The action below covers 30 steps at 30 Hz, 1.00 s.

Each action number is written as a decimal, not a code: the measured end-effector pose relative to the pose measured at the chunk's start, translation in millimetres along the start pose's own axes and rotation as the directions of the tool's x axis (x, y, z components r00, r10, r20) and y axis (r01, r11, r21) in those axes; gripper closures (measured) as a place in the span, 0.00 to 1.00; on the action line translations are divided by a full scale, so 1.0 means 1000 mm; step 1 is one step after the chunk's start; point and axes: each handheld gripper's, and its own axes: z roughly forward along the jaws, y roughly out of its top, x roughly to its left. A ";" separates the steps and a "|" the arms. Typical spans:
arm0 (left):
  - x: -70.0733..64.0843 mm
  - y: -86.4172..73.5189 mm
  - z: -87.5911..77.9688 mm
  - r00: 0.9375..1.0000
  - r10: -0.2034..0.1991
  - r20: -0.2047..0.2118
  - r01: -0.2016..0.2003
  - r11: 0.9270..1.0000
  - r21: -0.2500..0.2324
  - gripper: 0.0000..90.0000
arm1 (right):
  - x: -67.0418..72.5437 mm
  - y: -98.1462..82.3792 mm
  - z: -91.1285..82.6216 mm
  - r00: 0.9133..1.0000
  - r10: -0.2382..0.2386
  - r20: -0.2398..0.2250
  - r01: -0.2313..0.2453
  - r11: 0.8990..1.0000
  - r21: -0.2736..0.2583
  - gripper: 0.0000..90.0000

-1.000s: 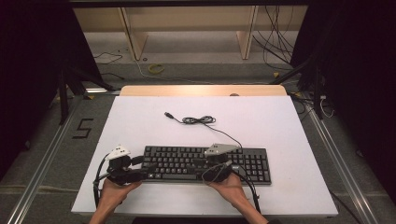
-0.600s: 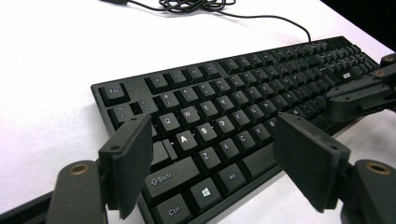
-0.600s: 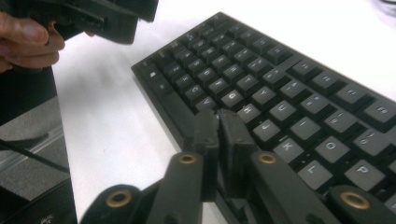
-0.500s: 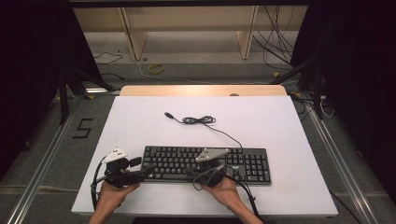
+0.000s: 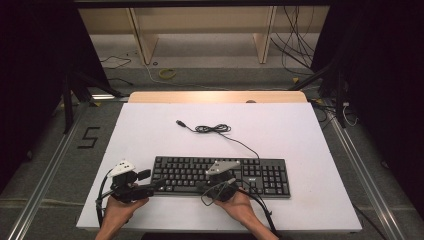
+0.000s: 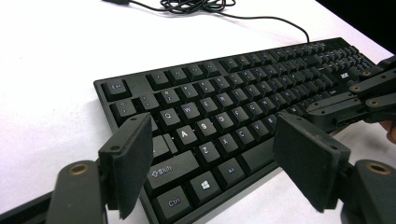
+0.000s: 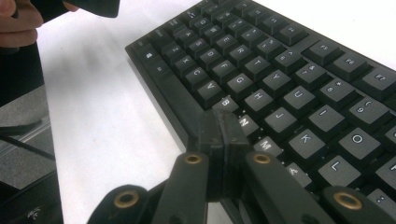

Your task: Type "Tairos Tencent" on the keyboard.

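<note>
Holding a gripper in each hand, I work at the near edge of the black keyboard (image 5: 222,176), which lies flat on the white table (image 5: 300,135), closer to my side than to the far one, its long side running across in front of me. My right gripper (image 7: 219,133) has its two black jaws pressed flat together with nothing between them; they have just been closing, and now their joined tip sits low over the near rows of keys, right beside the N and B keys and just above the front edge, though whether the tip actually presses a key I cannot tell. In the high view that right gripper (image 5: 220,186) sits at the middle of the keyboard's near edge, grey plate on top. My left gripper (image 6: 219,163) is spread wide, holding nothing, its pads standing either side of the keyboard's lower left corner as seen along it, the Ctrl, Windows and Shift keys showing in the gap. From above, the left gripper (image 5: 152,186) points across at the keyboard's left end. Behind the keyboard its black cable (image 5: 212,129) runs out to a loose coil on the table, the plug end lying free.
</note>
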 end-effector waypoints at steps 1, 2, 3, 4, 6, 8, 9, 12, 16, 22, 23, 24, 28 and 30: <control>0.000 0.000 0.000 1.000 0.000 0.000 0.000 1.000 0.000 0.31 | 0.000 0.000 0.001 1.000 0.000 0.003 0.000 1.000 0.002 1.00; 0.000 0.000 0.000 1.000 0.000 0.000 0.000 1.000 0.000 0.31 | 0.000 0.000 0.001 1.000 -0.001 0.003 0.001 1.000 0.004 1.00; 0.000 0.000 0.000 1.000 0.000 0.000 0.000 1.000 0.000 0.31 | 0.000 -0.001 0.002 1.000 -0.006 0.003 0.006 1.000 0.005 1.00; 0.000 0.000 0.000 1.000 0.001 0.000 -0.001 1.000 0.000 0.31 | 0.000 -0.001 0.003 1.000 -0.005 0.003 0.005 1.000 0.011 1.00; 0.000 0.000 0.000 1.000 0.002 0.000 -0.002 1.000 0.001 0.31 | 0.001 -0.002 0.005 1.000 -0.020 0.018 0.019 0.999 0.026 1.00; 0.000 0.000 0.001 1.000 0.001 0.001 -0.001 1.000 0.002 0.31 | 0.002 -0.004 0.008 0.999 -0.029 0.024 0.028 0.999 0.033 1.00; 0.000 0.000 0.000 1.000 0.003 0.001 -0.003 1.000 0.004 0.31 | 0.003 -0.004 0.008 0.999 -0.028 0.026 0.027 0.999 0.031 1.00; 0.000 0.000 0.000 1.000 0.003 0.002 -0.003 1.000 0.003 0.31 | 0.006 -0.005 0.008 0.998 -0.047 0.035 0.045 0.998 0.038 1.00; 0.000 -0.001 0.000 1.000 -0.003 0.000 0.003 1.000 0.003 0.31 | 0.007 -0.005 0.008 0.998 -0.041 0.042 0.039 0.998 0.041 1.00; 0.001 -0.001 0.000 1.000 0.000 -0.003 0.000 1.000 0.004 0.31 | 0.006 -0.004 0.007 0.999 -0.023 0.034 0.021 0.999 0.039 1.00; 0.001 -0.001 0.000 1.000 0.000 -0.004 0.000 1.000 0.003 0.31 | 0.005 -0.004 0.007 0.999 -0.018 0.032 0.017 0.999 0.030 1.00; 0.001 -0.001 0.000 1.000 -0.001 -0.003 0.002 1.000 0.003 0.31 | 0.004 -0.003 0.006 0.999 -0.014 0.034 0.013 1.000 0.022 1.00; 0.002 -0.001 0.000 1.000 -0.001 -0.006 0.001 1.000 0.004 0.31 | -0.001 0.001 -0.001 1.000 0.005 0.014 -0.004 1.000 -0.029 0.93; 0.002 -0.001 0.000 1.000 -0.002 -0.006 0.002 1.000 0.004 0.31 | -0.003 0.004 -0.004 1.000 0.013 0.013 -0.012 0.999 -0.043 0.89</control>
